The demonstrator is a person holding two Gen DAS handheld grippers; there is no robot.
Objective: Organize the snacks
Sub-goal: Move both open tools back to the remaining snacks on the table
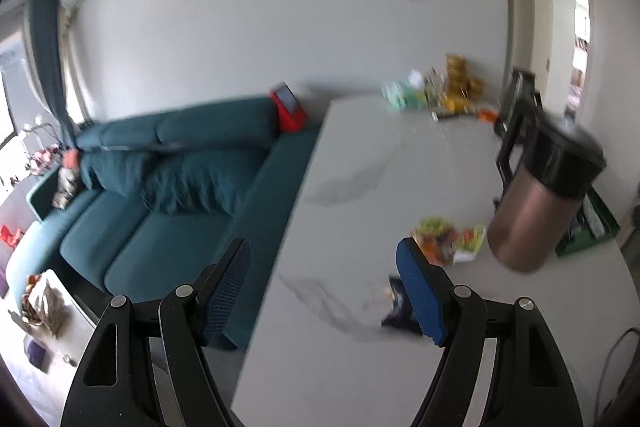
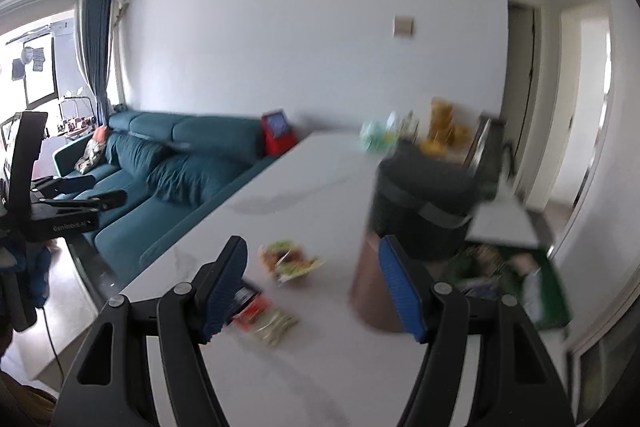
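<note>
Packet print is too blurred to read; the left gripper's body [image 2: 60, 203] carries small white lettering, illegible. Left gripper [image 1: 324, 291] gapes empty, as does the right gripper [image 2: 312, 287]; snack packets [image 2: 290, 261] lie on the marble table [image 2: 320, 171] at its twelve o'clock; copper bin [image 2: 416, 239] at two o'clock; teal sofa [image 1: 160, 187] at ten.

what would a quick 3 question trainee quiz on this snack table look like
1. True or false: the left gripper holds a snack packet.
2. The copper bin with the black liner stands: A on the sofa, B on the white table, C on the floor.
3. What color is the sofa?

Key: 1 false, both grippers, the right gripper too, are open and empty. 2 B. 3 teal.
</note>
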